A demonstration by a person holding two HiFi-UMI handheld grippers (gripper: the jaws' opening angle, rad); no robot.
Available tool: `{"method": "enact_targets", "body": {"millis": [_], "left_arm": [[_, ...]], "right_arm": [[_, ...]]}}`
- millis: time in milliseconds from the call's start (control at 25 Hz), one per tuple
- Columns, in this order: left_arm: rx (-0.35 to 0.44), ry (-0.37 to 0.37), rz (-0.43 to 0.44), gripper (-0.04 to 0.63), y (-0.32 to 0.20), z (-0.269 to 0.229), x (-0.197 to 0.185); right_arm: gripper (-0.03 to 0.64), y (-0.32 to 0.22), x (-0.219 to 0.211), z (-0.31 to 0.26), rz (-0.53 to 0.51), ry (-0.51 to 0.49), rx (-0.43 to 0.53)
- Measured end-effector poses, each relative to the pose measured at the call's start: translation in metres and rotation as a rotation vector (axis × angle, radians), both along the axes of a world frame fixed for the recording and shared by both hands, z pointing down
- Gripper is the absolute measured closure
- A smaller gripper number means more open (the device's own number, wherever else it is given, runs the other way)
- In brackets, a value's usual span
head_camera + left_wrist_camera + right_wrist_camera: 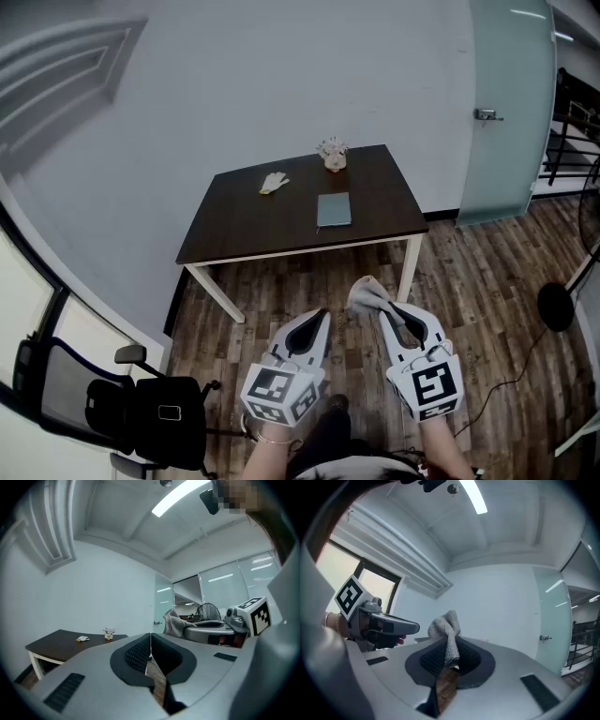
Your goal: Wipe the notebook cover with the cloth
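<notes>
Notebook (pixel 334 209) lies flat on the table (pixel 234 225), well ahead of both grippers, its long side seemingly running away from them. Right gripper (pixel 377 309) clamps the cloth (pixel 366 294); left gripper (pixel 323 315) is closed, empty.

This looks like an office room. A plain dark-topped bench (pixel 244 225) on white legs stands against a bare pale wall (pixel 281 75), over a wood-plank floor (pixel 469 281). A black swivel office chair (pixel 141 408) with armrests sits by a large window (pixel 370 585). A frosted glass door (pixel 511 103) with a metal lever handle (pixel 486 114) leads out. Overhead runs a long strip light (pixel 180 496) in a panelled ceiling. Past the door, glazed partitions (pixel 220 590) with more strip lights behind them and a standing fan (pixel 207 611) suggest further workrooms
</notes>
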State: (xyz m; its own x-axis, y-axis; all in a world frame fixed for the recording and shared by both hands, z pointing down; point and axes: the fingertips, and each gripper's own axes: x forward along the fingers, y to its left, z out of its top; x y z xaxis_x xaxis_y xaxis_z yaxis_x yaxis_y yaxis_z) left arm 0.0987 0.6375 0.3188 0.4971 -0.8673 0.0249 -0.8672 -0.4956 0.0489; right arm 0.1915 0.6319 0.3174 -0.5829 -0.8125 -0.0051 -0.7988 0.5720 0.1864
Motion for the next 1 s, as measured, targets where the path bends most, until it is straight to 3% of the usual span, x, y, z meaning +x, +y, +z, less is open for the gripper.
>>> {"method": "enact_targets", "body": {"millis": [160, 480, 840, 1000], "left_arm": [[-0.001, 0.007, 0.012, 0.574, -0.018, 0.002, 0.002], [-0.001, 0.029, 0.017, 0.574, -0.069, 0.006, -0.008], [-0.022, 0.043, 0.028, 0.575, -0.153, 0.011, -0.037], [-0.029, 0.041, 0.041, 0.577, -0.193, 0.011, -0.049]], "right_arm": [[0.574, -0.015, -0.003, -0.002, -0.001, -0.009, -0.027], [0.574, -0.067, -0.011, 0.006, -0.005, 0.02, 0.041], [0.574, -0.148, -0.04, 0.014, 0.008, 0.017, -0.045], [0.574, -0.187, -0.056, 0.01, 0.004, 0.004, -0.036]]}}
